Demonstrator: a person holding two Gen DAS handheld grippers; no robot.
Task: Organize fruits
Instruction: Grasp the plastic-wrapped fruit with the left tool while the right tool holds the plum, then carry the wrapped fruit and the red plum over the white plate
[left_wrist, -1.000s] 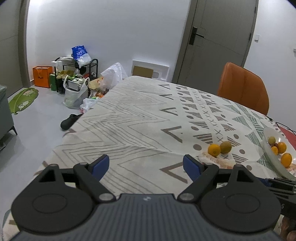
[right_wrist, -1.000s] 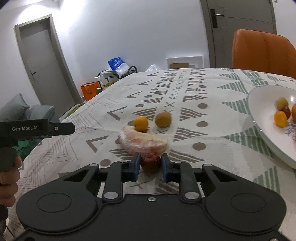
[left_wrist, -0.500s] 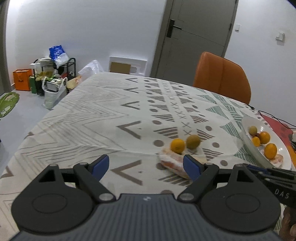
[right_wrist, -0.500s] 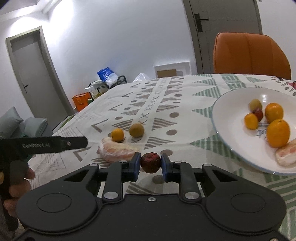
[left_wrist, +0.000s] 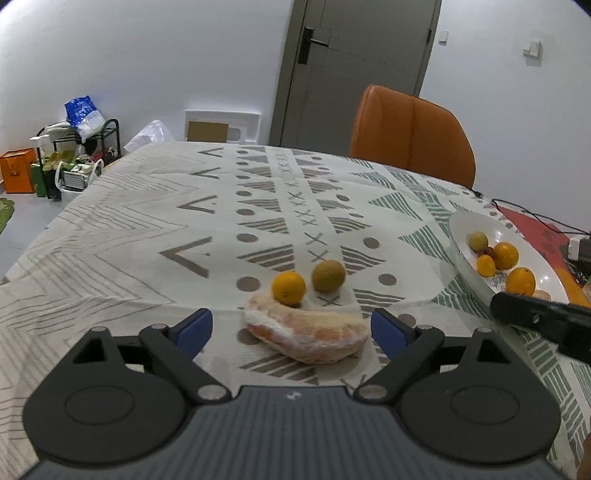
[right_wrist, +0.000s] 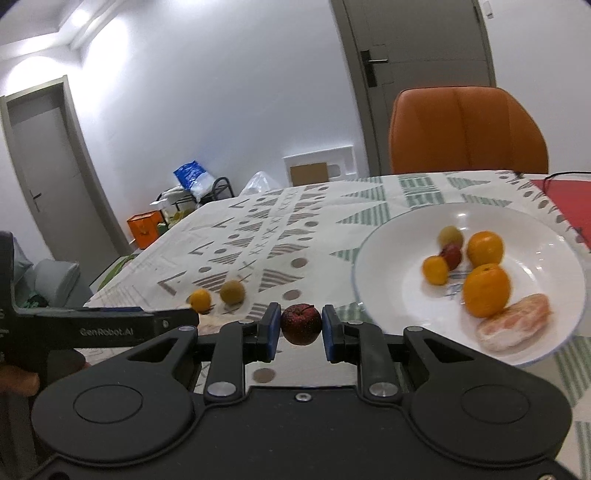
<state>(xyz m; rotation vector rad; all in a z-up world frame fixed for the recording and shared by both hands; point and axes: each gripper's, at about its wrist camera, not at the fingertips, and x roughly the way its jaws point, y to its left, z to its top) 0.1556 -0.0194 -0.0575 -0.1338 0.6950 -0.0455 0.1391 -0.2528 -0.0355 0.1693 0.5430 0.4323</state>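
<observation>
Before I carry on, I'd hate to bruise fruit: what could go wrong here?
The small dark red fruit is pinched only by the right gripper pads, short of the white plate; it could slip out. The left gripper, just opened wider, flanks the soft peeled segment; closing hard may squash it.

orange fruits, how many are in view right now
4: three in the white plate, a large one, another behind it, a small one to their left; one on the tablecloth. Others may be hidden.

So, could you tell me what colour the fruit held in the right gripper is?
Dark red fruit, seen best in the right wrist view.
</observation>
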